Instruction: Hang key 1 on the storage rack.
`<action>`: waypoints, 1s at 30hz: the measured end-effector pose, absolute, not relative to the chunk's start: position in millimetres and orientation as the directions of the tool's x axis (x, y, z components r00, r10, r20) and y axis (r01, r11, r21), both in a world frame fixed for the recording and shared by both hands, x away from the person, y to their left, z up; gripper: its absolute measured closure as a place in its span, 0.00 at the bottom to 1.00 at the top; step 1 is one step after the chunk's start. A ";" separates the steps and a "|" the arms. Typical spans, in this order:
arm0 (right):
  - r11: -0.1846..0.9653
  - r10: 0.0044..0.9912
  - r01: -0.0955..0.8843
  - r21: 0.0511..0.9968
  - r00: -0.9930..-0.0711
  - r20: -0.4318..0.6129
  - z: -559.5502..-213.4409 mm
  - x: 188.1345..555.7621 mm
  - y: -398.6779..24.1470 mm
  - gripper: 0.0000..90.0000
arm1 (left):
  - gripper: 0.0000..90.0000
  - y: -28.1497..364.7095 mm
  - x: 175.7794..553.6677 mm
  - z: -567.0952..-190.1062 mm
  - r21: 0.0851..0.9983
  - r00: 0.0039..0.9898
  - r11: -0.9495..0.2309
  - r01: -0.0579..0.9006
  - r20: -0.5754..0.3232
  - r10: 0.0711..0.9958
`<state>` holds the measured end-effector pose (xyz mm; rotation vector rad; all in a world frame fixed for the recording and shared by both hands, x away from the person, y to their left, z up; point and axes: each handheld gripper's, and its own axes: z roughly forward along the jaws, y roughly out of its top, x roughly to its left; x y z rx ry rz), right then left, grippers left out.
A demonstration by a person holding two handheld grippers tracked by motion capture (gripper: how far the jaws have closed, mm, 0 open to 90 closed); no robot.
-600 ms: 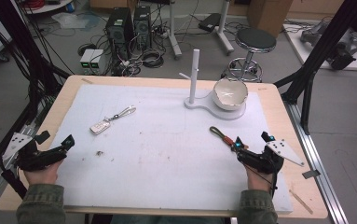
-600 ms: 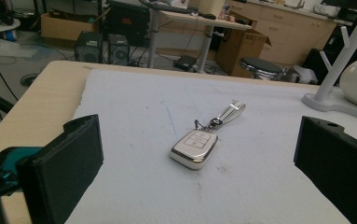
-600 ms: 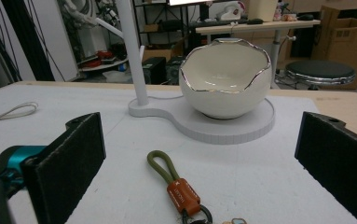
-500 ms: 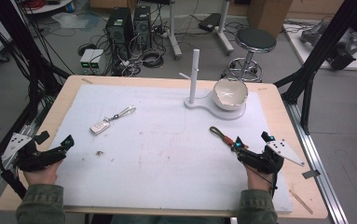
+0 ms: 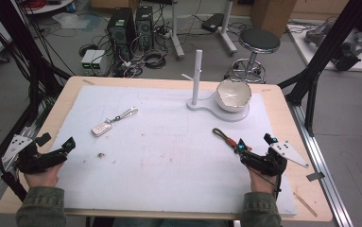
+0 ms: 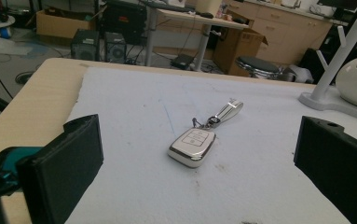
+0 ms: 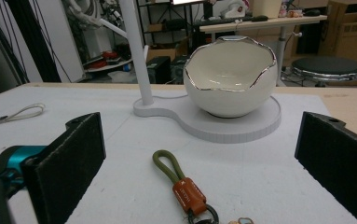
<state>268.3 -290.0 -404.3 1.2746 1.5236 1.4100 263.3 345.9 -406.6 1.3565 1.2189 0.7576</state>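
A silver key fob (image 5: 102, 128) (image 6: 192, 145) with a metal strap lies on the left of the white mat (image 5: 169, 161). My left gripper (image 5: 57, 142) rests near the mat's left front corner, open and empty, with its jaws wide and the fob a short way ahead. An olive loop keyring with an orange tag (image 5: 226, 137) (image 7: 185, 189) lies just ahead of my right gripper (image 5: 254, 143), which is also open and empty. Beyond it, a white egg-shaped bowl (image 5: 234, 94) (image 7: 229, 77) sits on a white stand base (image 5: 216, 111) with an upright post (image 5: 197, 75) (image 7: 136, 56).
The mat covers most of a wooden table (image 5: 311, 198). A small dark speck (image 5: 101, 154) lies on the mat near the left gripper. A stool (image 5: 259, 42), computer towers and cables stand on the floor behind the table.
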 end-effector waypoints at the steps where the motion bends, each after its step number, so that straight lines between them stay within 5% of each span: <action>1: -0.069 0.953 0.200 0.977 -0.277 0.124 -404.4 268.2 -290.1 0.01 | 0.02 345.6 263.5 -406.5 0.962 0.264 0.137 0.237 -0.199 0.944; 30: 0.015 0.936 0.303 0.953 -0.340 0.094 -396.7 292.5 -275.2 0.01 | 0.02 346.4 262.7 -406.9 0.960 0.272 0.140 0.242 -0.206 0.940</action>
